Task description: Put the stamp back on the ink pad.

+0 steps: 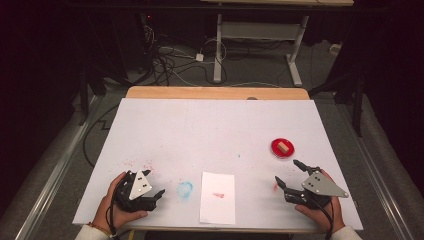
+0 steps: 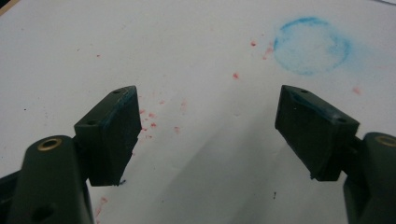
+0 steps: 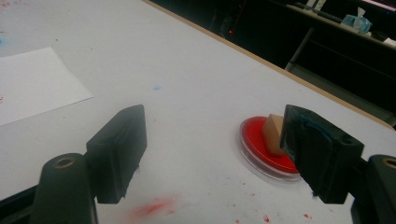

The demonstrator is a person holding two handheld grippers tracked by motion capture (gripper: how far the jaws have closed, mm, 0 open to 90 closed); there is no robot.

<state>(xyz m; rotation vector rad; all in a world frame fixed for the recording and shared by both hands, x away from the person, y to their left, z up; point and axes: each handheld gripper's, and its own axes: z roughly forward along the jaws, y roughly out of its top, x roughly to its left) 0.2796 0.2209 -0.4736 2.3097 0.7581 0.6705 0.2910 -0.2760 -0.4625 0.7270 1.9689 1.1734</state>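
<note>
Reaching for the wooden stamp block (image 3: 272, 133) looks like the step in hand, so line your right gripper (image 1: 290, 175) up before you close. That gripper is spread wide and grips nothing; in the right gripper view its jaws frame the red ink dish (image 3: 254, 142), with the block standing in the dish and partly hidden behind one jaw. In the high view the dish (image 1: 276, 149) lies on the white table cover (image 1: 210, 130), just beyond your right gripper and well apart from the sheet of paper (image 1: 218, 197) near the front edge. Bring the jaws down so they straddle the block on two opposite flat faces, above the rim of the dish, and not the dish itself; a pinch on the rim would likely tip or drag the shallow dish and smear ink. Close squarely, so the block does not twist, then lift it straight up. Your left gripper (image 1: 150, 192) rests low over the cover, likewise spread and holding nothing, beside the blue ring mark (image 2: 310, 45) and scattered red specks; you could use it to steady the paper when you stamp.
</note>
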